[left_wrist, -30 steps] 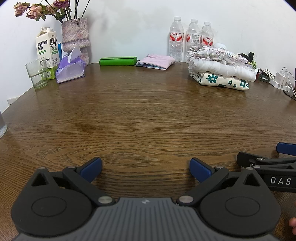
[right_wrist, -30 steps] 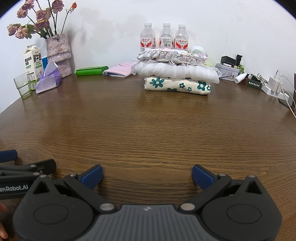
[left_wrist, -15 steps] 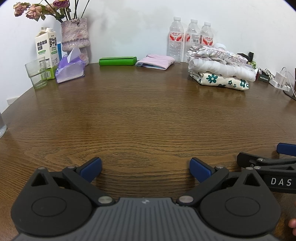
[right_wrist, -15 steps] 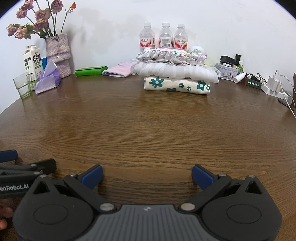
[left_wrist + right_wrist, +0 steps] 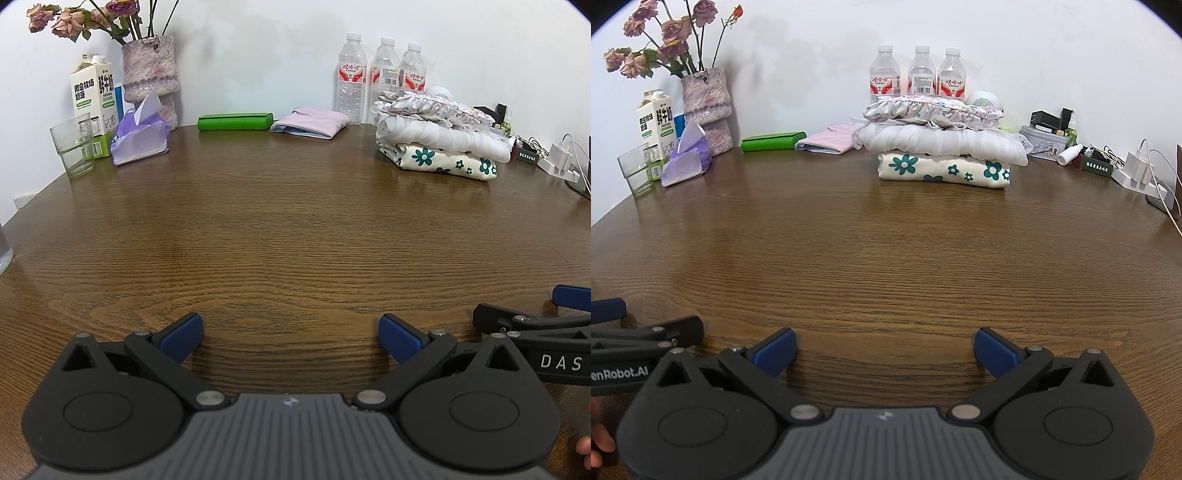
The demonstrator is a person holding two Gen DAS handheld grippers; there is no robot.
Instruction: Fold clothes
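With three folded garments stacked well apart, parked low over brown wooden table: left gripper, right gripper, fingers spread, empty.

On the round brown wooden table, a stack of three folded garments sits at the far side — three clear plastic water bottles behind it. Left of the stack lie a folded pink cloth, then a flat green case. Further left — a mottled purple vase, a white milk carton, and a clear drinking glass in front.
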